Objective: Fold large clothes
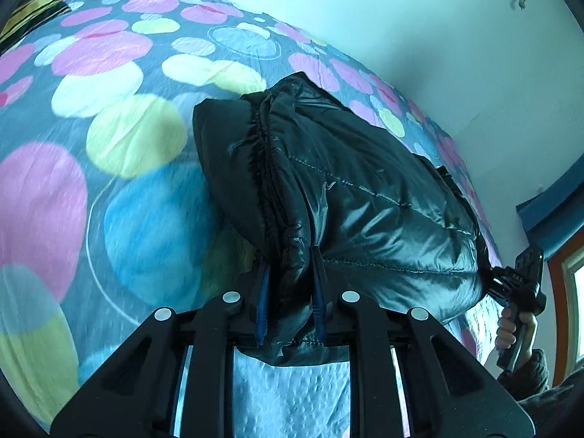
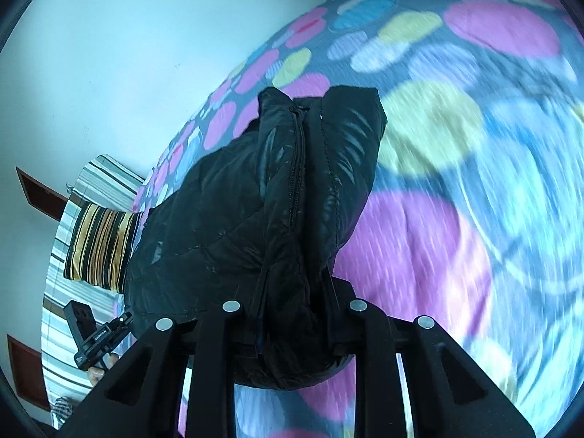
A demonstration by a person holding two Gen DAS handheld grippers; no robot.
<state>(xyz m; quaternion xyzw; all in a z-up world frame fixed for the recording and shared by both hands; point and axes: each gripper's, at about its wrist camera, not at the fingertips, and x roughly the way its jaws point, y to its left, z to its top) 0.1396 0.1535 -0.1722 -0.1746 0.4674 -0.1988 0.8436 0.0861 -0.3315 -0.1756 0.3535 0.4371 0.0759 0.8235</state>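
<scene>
Both my grippers, left [image 1: 290,292] & right [image 2: 295,314], have jaws pinched on edges of the black puffer jacket [image 1: 350,197], held up over the bed [image 1: 109,116]. Looks partly bunched/doubled, prob mid-fold; still needs laying flat & final folds.

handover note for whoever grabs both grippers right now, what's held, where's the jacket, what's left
Left gripper: jaws shut on one end of the black puffer jacket.
Right gripper: jaws shut on the jacket's other end.
The jacket hangs bunched between them, over the dotted bedspread.
Done: both ends gripped, jacket raised off the bed.
Left: lay it down flat, fold it, release.
</scene>
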